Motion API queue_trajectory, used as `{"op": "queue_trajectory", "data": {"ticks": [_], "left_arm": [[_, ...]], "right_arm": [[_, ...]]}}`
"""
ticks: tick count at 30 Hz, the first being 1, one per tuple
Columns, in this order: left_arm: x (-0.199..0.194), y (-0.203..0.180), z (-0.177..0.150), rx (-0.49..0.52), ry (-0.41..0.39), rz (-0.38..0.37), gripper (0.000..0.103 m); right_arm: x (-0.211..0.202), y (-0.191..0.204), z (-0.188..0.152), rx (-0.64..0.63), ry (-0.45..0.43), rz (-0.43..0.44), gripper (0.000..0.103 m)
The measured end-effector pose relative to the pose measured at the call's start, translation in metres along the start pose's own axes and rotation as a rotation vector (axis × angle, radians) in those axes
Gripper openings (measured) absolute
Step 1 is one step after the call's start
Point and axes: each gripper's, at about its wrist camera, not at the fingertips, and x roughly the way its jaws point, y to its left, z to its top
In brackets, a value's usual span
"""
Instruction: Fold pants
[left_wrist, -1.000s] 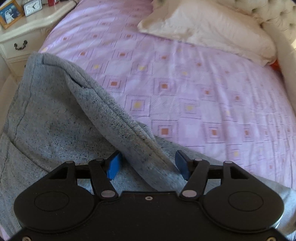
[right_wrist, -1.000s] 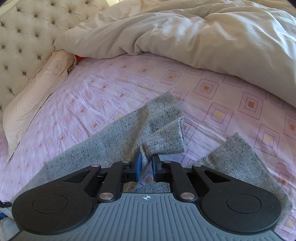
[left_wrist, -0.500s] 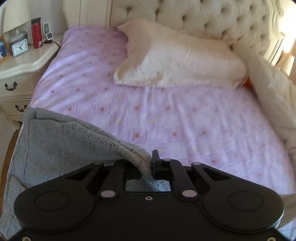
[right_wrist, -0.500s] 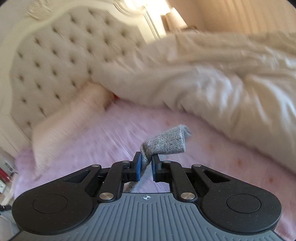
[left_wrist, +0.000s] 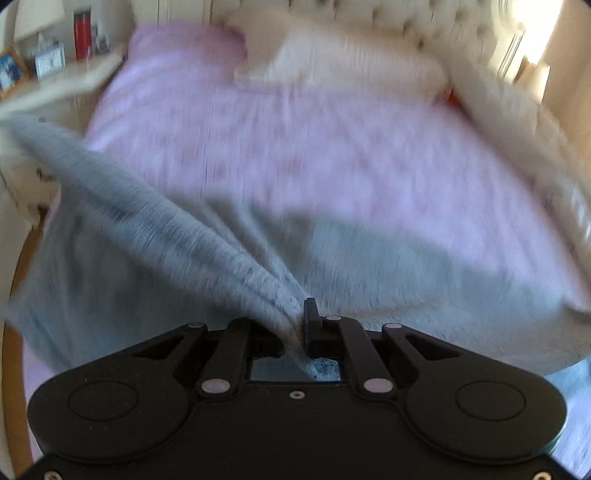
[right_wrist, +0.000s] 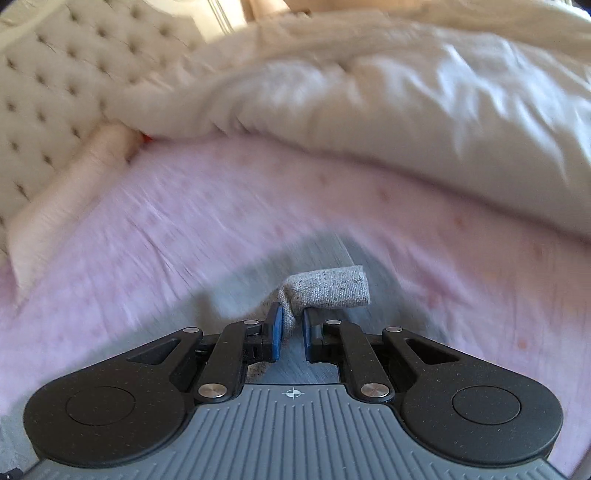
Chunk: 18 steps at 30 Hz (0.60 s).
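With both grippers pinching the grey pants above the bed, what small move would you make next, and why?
Probably carry both ends forward and lower them: the left gripper and right gripper each clamp the pants, lifted off the pink sheet.

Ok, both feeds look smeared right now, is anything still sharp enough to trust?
Left wrist view: bed sheet and gray pants are motion-blurred; only the left gripper, shut on the fabric, is crisp. Right wrist view: sheet and duvet smear too, but the right gripper and its pinched pant end stay sharp.
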Motion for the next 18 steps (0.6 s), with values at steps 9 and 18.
{"op": "queue_trajectory", "data": {"ticks": [9, 18], "left_arm": [[0.017, 0.002, -0.003, 0.017, 0.001, -0.010, 0.011], [0.014, 0.026, -0.019, 0.070, 0.041, -0.034, 0.012]], "right_arm": [[-0.038, 0.009, -0.001, -0.104, -0.157, -0.004, 0.011], [-0.004, -0.020, -0.033, -0.048, 0.028, -0.048, 0.014]]}}
